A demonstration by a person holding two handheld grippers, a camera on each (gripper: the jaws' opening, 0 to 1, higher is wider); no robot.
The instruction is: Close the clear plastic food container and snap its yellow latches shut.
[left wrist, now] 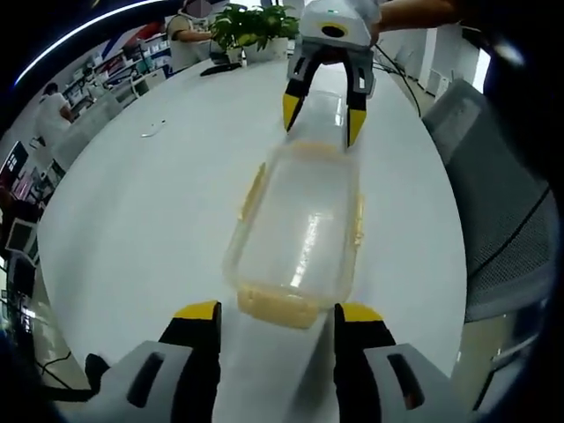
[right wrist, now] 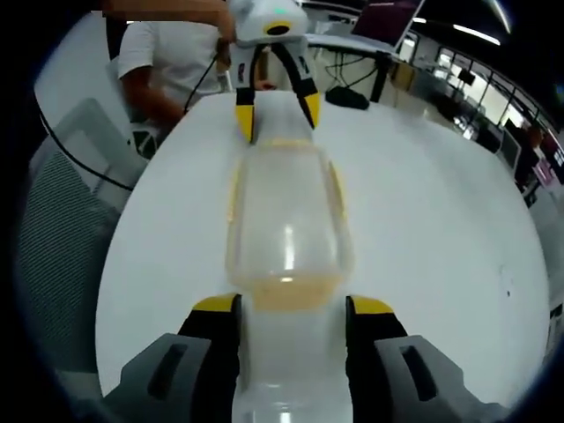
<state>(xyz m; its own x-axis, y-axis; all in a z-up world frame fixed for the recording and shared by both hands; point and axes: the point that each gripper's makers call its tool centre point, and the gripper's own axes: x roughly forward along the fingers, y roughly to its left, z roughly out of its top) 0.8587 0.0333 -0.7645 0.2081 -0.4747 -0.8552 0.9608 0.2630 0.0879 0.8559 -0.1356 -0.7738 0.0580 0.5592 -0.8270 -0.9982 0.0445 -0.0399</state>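
Now: clear container (left wrist: 300,231) lies lengthwise between my claws on counter (left wrist: 150,220); left claw (left wrist: 275,324) and right claw (right wrist: 289,315) both spread wide, empty, facing end latches, equally near.

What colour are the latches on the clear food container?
Yellow latches on the container; clearest in the left gripper view.

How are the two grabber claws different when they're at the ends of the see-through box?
Both are open, and neither looks clamped on the clear container. In the left gripper view, the left gripper rises from the bottom at the near end latch, while the right gripper comes down from the top at the far end. They share yellow-tipped black jaws, each pair straddling an end.
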